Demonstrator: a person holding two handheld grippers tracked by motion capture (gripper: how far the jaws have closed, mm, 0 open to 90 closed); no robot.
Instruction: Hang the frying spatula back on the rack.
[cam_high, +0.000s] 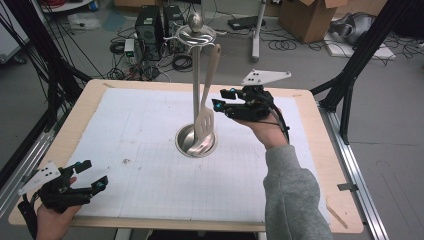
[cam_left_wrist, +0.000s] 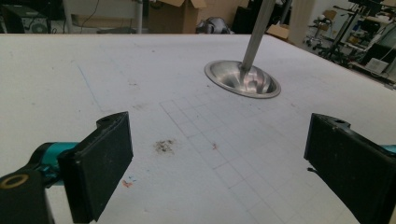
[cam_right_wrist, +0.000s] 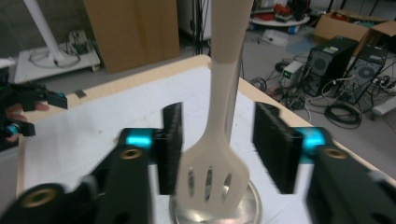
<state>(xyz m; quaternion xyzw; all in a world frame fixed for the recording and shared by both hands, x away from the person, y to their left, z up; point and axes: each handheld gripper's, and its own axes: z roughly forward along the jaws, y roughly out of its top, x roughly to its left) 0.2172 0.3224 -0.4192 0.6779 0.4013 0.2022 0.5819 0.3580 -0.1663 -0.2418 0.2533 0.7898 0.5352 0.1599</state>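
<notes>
Polished metal, matt plastic

The stand (cam_high: 194, 75) is glossy steel; the slotted spatula (cam_right_wrist: 212, 179) is smooth matt cream plastic.

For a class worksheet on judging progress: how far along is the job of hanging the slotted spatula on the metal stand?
Done: the slotted spatula hangs from the top of the metal stand, its blade above the dish-shaped base. In hand: the right tool has its jaws apart on either side of the blade, not pressing it. Left: drawing that tool clear. The left tool is open at the table's near corner.
</notes>
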